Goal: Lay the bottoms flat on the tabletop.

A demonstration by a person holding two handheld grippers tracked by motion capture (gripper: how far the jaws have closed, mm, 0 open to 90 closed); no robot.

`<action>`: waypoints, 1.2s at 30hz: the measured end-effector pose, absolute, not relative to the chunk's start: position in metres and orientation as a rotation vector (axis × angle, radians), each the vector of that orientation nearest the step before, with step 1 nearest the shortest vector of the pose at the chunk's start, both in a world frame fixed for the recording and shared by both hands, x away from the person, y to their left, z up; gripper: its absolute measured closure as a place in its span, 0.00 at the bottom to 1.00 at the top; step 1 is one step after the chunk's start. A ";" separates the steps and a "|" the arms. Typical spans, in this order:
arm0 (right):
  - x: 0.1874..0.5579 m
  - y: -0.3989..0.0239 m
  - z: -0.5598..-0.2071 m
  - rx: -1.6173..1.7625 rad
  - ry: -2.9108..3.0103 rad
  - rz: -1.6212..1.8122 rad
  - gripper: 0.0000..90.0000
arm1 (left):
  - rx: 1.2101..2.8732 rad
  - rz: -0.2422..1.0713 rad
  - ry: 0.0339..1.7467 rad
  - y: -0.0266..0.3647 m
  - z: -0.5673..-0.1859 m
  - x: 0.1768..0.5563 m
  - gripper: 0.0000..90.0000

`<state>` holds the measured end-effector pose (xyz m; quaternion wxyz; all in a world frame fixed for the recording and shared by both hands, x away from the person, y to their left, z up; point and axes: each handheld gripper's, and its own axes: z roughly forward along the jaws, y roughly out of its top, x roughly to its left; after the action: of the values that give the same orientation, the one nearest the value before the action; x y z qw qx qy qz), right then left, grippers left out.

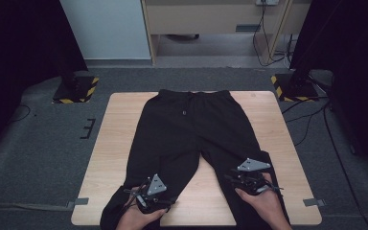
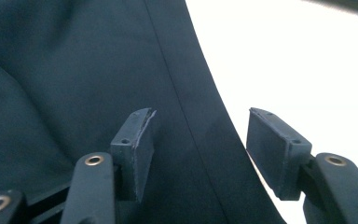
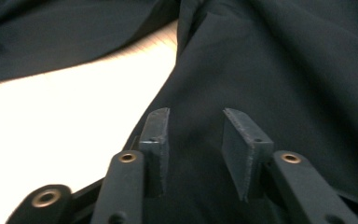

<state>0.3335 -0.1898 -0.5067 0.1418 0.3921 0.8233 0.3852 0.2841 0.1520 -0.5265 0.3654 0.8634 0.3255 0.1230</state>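
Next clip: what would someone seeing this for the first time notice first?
A pair of black trousers lies spread flat down the middle of the wooden table, waistband at the far edge, legs fanned toward the person. At the near edge a hand rests a gripper on each leg: the left gripper and the right gripper, both with jaws apart over the dark cloth, nothing pinched.

My hands (image 1: 139, 218) run off the bottom edge of the high view, and so do the cuffs of the black trousers (image 1: 187, 129). Under my left gripper (image 2: 198, 140), whether cloth touches the pads is unclear. The table (image 2: 307, 60) glares white, its grain lost.
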 end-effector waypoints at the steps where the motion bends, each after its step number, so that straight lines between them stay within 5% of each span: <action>1: 0.335 -0.188 -0.506 1.121 2.378 1.114 0.68 | 2.231 0.343 0.848 0.151 -0.525 0.283 0.56; 6: 0.349 -0.162 -0.498 1.050 2.405 1.111 0.65 | 2.270 0.381 0.847 0.144 -0.522 0.281 0.98; 15: 0.408 -0.105 -0.502 1.047 2.406 0.937 0.62 | 2.147 0.246 0.857 0.128 -0.505 0.266 1.00; 19: 0.427 -0.096 -0.498 1.070 2.426 0.962 0.98 | 2.066 0.228 0.863 0.116 -0.497 0.262 1.00; 22: 0.434 -0.096 -0.488 1.098 2.392 1.034 1.00 | 2.019 0.224 0.872 0.110 -0.494 0.265 0.99; 25: 0.440 -0.101 -0.480 1.137 2.370 1.071 0.97 | 2.055 0.254 0.843 0.109 -0.494 0.268 0.95; 28: 0.433 -0.105 -0.480 1.145 2.396 1.070 0.82 | 2.049 0.327 0.852 0.123 -0.493 0.270 0.72; 31: 0.421 -0.115 -0.478 1.139 2.381 1.089 0.80 | 2.048 0.375 0.870 0.143 -0.491 0.275 0.58; 36: 0.409 -0.119 -0.484 1.116 2.404 1.104 0.67 | 2.053 0.462 0.937 0.177 -0.491 0.292 0.49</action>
<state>0.4091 -0.1192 -0.4837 0.1349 0.3850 0.8297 0.3809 0.2919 0.1769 -0.4911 0.4071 0.8141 0.3715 0.1831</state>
